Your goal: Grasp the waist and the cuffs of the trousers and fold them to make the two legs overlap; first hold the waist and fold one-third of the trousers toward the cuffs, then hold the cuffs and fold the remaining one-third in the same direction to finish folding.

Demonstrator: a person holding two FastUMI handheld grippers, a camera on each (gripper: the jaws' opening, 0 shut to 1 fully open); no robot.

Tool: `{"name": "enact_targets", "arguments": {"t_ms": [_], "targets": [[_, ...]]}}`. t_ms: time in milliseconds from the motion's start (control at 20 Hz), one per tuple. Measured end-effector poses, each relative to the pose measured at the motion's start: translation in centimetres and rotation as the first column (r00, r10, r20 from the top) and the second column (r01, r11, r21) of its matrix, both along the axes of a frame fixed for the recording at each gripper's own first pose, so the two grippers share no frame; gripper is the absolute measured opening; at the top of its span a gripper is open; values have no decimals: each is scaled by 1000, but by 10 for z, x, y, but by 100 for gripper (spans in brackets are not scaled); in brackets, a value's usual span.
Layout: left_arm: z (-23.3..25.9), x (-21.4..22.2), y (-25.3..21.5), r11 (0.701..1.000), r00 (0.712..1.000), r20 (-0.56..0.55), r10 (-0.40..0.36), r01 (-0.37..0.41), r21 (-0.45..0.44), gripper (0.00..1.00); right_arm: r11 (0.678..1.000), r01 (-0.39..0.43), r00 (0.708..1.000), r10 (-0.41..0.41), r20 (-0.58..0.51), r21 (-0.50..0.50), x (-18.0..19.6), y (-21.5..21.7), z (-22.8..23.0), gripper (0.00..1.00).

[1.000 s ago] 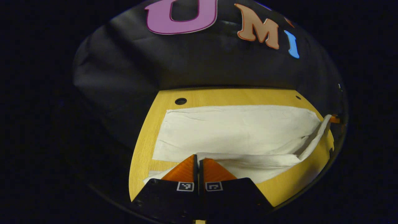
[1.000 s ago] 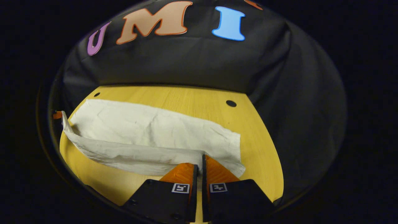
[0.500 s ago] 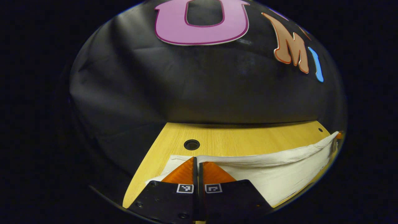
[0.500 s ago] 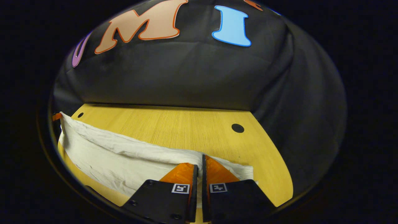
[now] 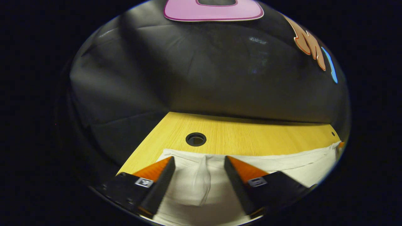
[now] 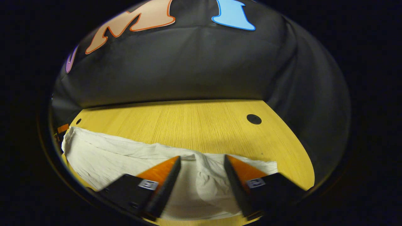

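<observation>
The left tongs (image 5: 198,164) stand with their jaws spread wide, a pinched ridge of cloth standing free in the gap between them; half a second ago those jaws were shut tight on that same edge. The right tongs (image 6: 201,163) have opened likewise, with a crumpled hump of fabric loose between the fingers and nothing pressed.

The off-white, wrinkled cotton trousers (image 5: 276,163) now lie flat under both pairs of tongs as a long band across the yellow wood-grain worktop (image 5: 251,138). In the left gripper view their far edge stops just short of the round black cable hole (image 5: 196,139) in that worktop; in the right gripper view the band (image 6: 110,157) runs away to the left of the tongs, and the worktop (image 6: 194,125) beyond it is bare up to a second round hole (image 6: 253,119).

A second ago the near edge was held lifted over the spread cloth; now it has been carried across and let go. I judge that the first fold, laying one leg over the other, has just been set down. Next would come a fresh grip at the waist for the first one-third fold. Which end is the waist cannot be told here.
</observation>
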State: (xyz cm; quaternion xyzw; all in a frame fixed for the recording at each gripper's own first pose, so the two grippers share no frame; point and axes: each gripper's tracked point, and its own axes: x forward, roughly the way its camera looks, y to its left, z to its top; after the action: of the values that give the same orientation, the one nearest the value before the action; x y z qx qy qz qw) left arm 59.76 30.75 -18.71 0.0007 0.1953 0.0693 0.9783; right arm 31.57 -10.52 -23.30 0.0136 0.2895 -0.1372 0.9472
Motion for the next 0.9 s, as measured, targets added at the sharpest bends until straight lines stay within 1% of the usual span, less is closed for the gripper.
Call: {"name": "enact_targets", "arguments": {"t_ms": [50, 150, 350, 400, 450, 600, 700, 800, 900], "targets": [[6, -3, -4, 1000, 1000, 13, 0, 0, -20, 93, 1000, 3, 1000, -3, 5, -8, -5, -1, 1, 96], [22, -7, -6, 999, 999, 42, 17, -15, -47, 95, 1000, 3, 1000, -2, 23, -6, -9, 0, 9, 96], [42, -14, -11, 996, 995, 90, 40, -33, -79, 96, 998, 32, 996, -37, 76, 59, -31, -5, 37, 95], [44, -16, -8, 996, 995, 90, 45, -39, -75, 96, 996, 47, 994, -53, 92, 70, -38, -11, 45, 96], [45, -19, -6, 997, 995, 86, 51, -46, -56, 95, 995, 65, 992, -72, 105, 71, -46, -19, 54, 95], [40, -14, -15, 998, 995, 80, 59, -57, -21, 96, 988, 131, 983, -141, 121, 87, -78, -53, 67, 96], [45, -13, -19, 998, 995, 81, 53, -52, -22, 96, 979, 172, 977, -183, 107, 107, -100, -78, 63, 96], [59, -14, -23, 999, 996, 69, 51, -51, -8, 96, 970, 212, 971, -223, 83, 117, -124, -102, 49, 97], [72, -10, -35, 999, 996, 70, 49, -50, 13, 96, 959, 239, 967, -249, 46, 153, -142, -117, 32, 97]]}}
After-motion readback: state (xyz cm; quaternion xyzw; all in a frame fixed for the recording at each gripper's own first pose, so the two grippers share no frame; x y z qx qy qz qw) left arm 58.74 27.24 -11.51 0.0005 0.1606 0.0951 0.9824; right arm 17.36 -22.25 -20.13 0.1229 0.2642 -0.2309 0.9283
